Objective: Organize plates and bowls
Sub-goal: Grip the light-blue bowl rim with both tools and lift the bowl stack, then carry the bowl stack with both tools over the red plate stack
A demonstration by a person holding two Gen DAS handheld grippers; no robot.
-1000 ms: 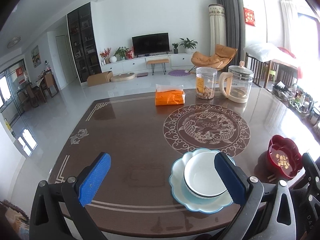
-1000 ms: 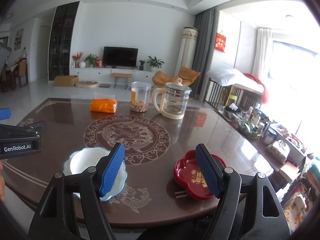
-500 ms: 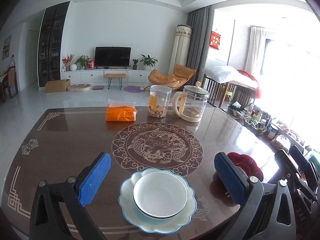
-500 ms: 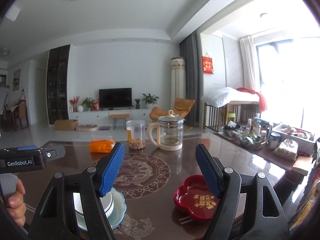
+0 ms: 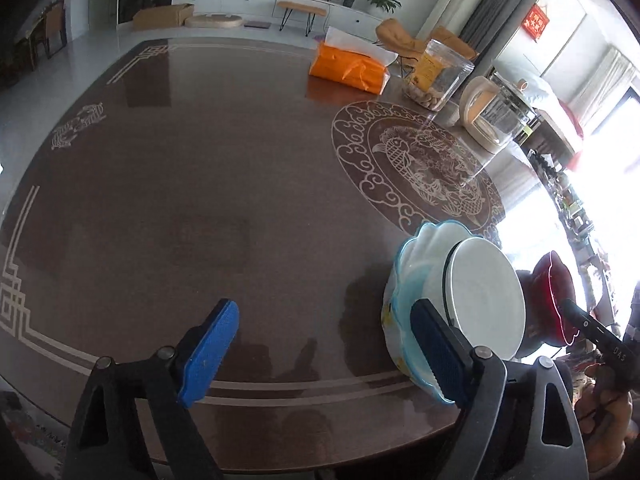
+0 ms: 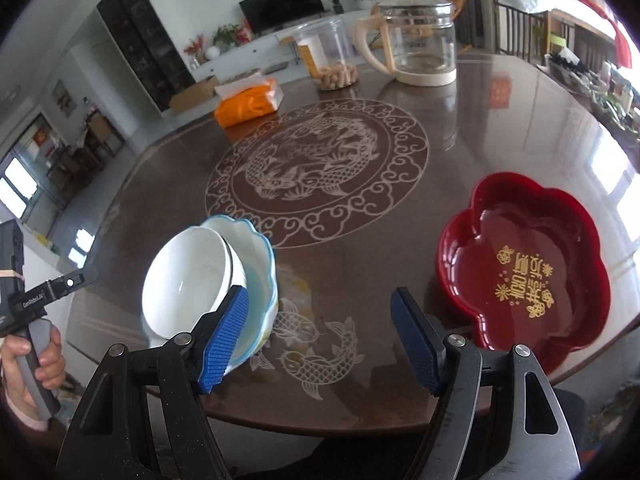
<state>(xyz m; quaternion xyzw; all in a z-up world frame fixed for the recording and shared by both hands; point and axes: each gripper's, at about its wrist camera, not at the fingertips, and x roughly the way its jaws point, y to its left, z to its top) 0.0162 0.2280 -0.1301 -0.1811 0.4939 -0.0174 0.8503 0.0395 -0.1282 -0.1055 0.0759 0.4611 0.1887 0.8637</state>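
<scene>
Left gripper [image 5: 320, 354] is low in its frame with nothing between its closing jaws, and the white bowl [image 5: 484, 300] sits in the blue-rimmed plate [image 5: 404, 280] at lower right, just past the right-hand pad. Right gripper [image 6: 320, 338] gapes wide over bare worktop [image 6: 320, 216], bowl and plate at lower left, red dish [image 6: 528, 264] at right, apart. Best move, I'd say: swing the left gripper across, pinch the bowl's rim only and lift straight so the plate stays put.
</scene>
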